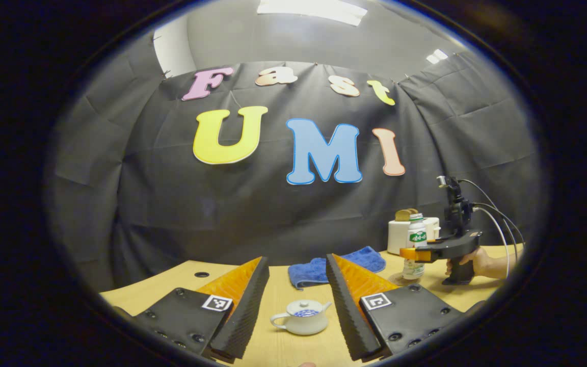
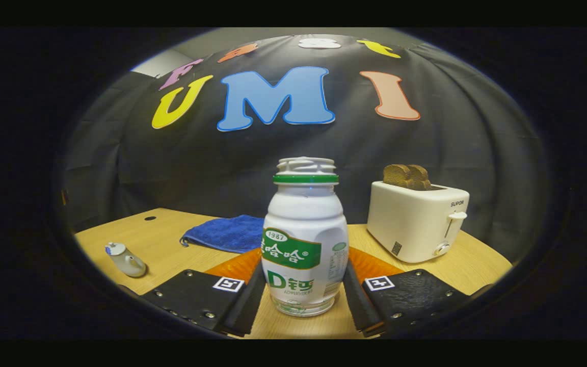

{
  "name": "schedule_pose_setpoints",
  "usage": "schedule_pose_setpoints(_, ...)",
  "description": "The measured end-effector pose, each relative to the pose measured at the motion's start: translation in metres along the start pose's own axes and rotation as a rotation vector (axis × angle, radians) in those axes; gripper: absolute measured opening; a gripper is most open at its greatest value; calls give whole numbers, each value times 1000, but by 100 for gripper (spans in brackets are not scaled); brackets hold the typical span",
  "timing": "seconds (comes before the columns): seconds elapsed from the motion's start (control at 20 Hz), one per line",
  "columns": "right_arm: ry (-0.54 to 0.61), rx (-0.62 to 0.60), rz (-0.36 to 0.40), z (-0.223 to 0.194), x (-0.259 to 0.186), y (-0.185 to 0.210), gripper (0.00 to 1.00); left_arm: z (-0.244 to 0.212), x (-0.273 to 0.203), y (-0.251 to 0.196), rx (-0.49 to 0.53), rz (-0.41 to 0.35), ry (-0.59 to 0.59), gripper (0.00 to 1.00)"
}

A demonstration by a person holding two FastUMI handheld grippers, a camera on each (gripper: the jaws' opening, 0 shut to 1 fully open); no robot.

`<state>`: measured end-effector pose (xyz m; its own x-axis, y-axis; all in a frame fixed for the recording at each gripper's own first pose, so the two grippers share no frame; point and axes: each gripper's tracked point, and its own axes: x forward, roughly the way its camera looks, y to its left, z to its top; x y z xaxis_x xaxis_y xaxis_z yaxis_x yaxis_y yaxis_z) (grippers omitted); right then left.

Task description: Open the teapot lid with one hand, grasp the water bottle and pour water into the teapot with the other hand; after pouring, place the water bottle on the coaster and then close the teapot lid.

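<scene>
A small white teapot [image 1: 301, 317] with its lid on stands on the wooden table [image 1: 278, 285], low between the fingers of my left gripper [image 1: 296, 260]. That gripper is open and holds nothing. At the right, the capless white water bottle [image 1: 416, 239] stands upright on a pale round coaster [image 1: 397, 279]. My right gripper [image 1: 415, 253], held by a hand [image 1: 477, 261], reaches across the bottle. In the right gripper view the bottle [image 2: 303, 224] fills the gap of my right gripper [image 2: 303, 255], with both pads [image 2: 246, 300] against its sides. The teapot [image 2: 125, 260] lies far left.
A white toaster [image 2: 416, 221] with toast in it stands behind and to the right of the bottle. A blue cloth [image 1: 337, 262] lies near the back of the table. A small round hole [image 1: 202, 274] marks the tabletop at the left. Cables trail from the right gripper.
</scene>
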<state>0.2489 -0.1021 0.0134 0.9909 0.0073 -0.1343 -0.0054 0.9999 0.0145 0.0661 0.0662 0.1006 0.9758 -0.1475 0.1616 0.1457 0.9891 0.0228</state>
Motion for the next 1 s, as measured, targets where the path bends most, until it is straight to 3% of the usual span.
schedule_pose_setpoints(0.35,9,-42,4,-6,20,6,71,-3,4,0,-4,-4,2,72)
schedule_pose_setpoints(0.4,1,-36,5,-5,20,6,71,-3,3,0,-5,-3,-1,77)
schedule_pose_setpoints(0.45,-3,-32,1,-4,22,5,72,-2,4,0,-6,-2,-3,72)
schedule_pose_setpoints(0.55,-3,-29,4,-5,21,5,71,-2,2,0,-8,-2,-2,77)
schedule_pose_setpoints(0.6,2,-31,6,-7,21,5,71,-2,2,0,-9,-2,-3,72)
schedule_pose_setpoints(0.7,-3,-28,-6,-6,17,3,74,-3,2,-3,-14,-8,-1,72)
schedule_pose_setpoints(0.75,-6,-32,-13,-4,15,1,61,-4,1,-6,-15,-13,4,76)
schedule_pose_setpoints(0.85,-21,-42,-20,0,7,0,96,-7,0,-11,-22,-22,16,82)
schedule_pose_setpoints(0.9,-32,-46,-23,3,1,0,97,-8,-3,-13,-27,-25,18,77)
schedule_pose_setpoints(1.0,-49,-48,-14,9,-13,2,97,-6,-9,-17,-32,-29,17,77)
